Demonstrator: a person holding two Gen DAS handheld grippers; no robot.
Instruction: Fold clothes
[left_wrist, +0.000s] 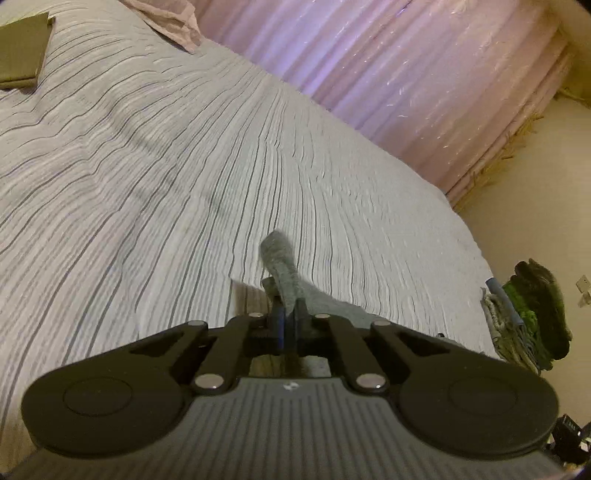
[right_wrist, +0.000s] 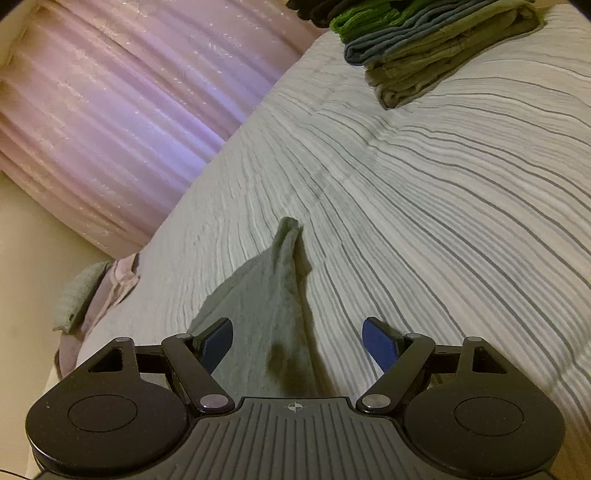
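The left hand-held gripper (left_wrist: 288, 314) has its two fingers pinched together on a corner of a grey cloth (left_wrist: 282, 269), and a tuft of the fabric sticks up past the fingertips. The rest of that cloth trails down toward the striped bed cover (left_wrist: 147, 166) just beneath the gripper. Taking the bed as the reference, a flat olive folded piece (left_wrist: 22, 51) lies at its far corner, with a pale pink pillow (left_wrist: 166, 18) beside it along the bed's far edge. A pink curtain (left_wrist: 406, 74) hangs right behind the bed. A pile of green, dark and beige clothes (left_wrist: 532, 314) sits at the bed's near right edge in the left wrist view.

The right hand-held gripper (right_wrist: 297, 343) stands with its blue-padded fingers (right_wrist: 380, 343) spread wide apart, holding nothing. Between them, the grey cloth (right_wrist: 273, 295) is drawn up from the bed cover (right_wrist: 443, 203) into a peak whose tip points away from the gripper; it looks lifted rather than lying flat. A darker patch shows on the cloth close to the gripper body; whether it is a stain or a shadow I cannot tell. At the far end of the bed sits a stack of folded clothes (right_wrist: 424, 48), with beige, blue-grey, green and dark layers. A small grey cushion (right_wrist: 77, 291) lies at the bed's left edge, near the curtain (right_wrist: 110, 110).
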